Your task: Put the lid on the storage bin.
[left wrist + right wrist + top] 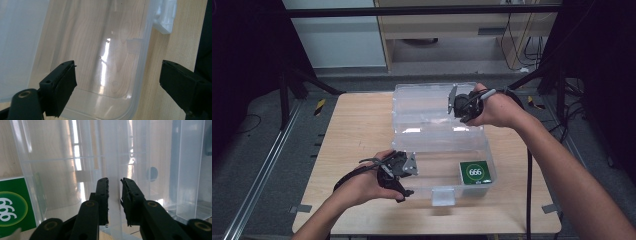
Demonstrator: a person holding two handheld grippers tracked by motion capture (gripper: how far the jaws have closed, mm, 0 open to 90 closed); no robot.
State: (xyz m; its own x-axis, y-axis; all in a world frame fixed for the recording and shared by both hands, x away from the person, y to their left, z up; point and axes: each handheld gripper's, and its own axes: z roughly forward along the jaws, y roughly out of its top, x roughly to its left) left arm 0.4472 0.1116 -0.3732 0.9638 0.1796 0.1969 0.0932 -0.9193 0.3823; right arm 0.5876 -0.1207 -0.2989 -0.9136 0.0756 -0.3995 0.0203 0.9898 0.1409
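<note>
Nearest the camera, the left tool (404,170) hangs with jaws spread wide at the front left corner of the clear plastic box (439,187) on the worktop (357,130). Its raised lid (422,107) is pinched at the edge by the right tool (114,195), and a green card (474,172) lies in the box's front right corner.

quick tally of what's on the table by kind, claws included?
Clear plastic box, lid open: 1
Green card marked 666, inside the box: 1
Claws: 2, the left claw open over the box, the right claw closed on the rim of the open lid
Total: 4
</note>
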